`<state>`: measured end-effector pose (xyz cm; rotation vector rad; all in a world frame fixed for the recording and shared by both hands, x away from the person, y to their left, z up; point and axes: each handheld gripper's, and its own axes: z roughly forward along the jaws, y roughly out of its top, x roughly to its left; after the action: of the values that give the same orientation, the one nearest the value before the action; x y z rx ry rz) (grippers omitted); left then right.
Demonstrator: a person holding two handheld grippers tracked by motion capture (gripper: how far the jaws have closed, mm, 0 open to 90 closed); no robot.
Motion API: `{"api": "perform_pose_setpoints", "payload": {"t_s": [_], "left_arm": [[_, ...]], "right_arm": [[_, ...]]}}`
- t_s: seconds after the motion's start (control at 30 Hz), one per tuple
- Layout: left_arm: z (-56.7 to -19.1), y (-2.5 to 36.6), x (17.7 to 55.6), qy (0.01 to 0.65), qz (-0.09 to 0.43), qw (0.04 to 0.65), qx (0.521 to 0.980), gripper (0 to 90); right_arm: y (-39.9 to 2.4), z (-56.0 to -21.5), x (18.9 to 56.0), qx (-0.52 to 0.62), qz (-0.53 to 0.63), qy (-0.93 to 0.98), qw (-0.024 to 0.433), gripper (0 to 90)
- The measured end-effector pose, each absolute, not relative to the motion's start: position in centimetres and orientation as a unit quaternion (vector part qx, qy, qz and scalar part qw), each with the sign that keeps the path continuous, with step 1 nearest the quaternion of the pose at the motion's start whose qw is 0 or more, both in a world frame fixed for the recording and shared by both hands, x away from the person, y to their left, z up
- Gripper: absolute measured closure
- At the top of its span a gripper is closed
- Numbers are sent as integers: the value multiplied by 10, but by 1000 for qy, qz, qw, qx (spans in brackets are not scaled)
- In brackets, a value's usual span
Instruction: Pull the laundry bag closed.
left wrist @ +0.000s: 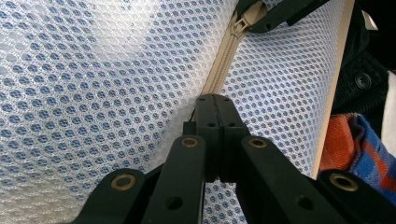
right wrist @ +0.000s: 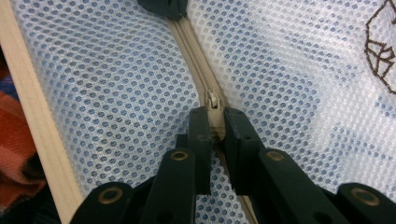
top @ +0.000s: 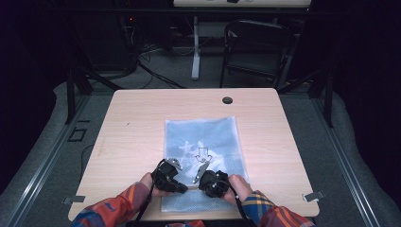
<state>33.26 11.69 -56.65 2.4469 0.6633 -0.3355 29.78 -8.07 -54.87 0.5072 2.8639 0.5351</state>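
Lying flat near the middle of the bench, reaching toward its near edge: a mesh bag, white honeycomb netting over pale blue, soft and slightly rumpled, with a brown printed figure on its face; along its near end, parallel to the bench's near edge, a beige zipper, toothed tape, closed as far as can be seen.

Left hand-held gripper with jaws pressed together on the zipper tape and mesh, pinning that end; right hand-held gripper with jaws narrowed around the small metal slider pull, a thin gap between them, seemingly clamped on its tab; both tips meeting almost nose to nose at the bag's near end, just beside each other.

Key relation: zipper's long axis running straight from one gripper to the other, so probably a pull by the right along that line, away from the left's anchor, to open the bag; right nearer the slider, left nearer the fixed end; snagging in the loose netting a likely risk.

Plaid sleeves at the bench's near edge.
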Motion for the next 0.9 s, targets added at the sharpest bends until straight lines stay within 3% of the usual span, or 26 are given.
{"api": "perform_pose_setpoints", "payload": {"t_s": [0.9], "left_arm": [[-566, 117, 333, 246, -124, 285, 918, 900]], "right_arm": [[-97, -546, 299, 187, 178, 961, 95, 824]]}}
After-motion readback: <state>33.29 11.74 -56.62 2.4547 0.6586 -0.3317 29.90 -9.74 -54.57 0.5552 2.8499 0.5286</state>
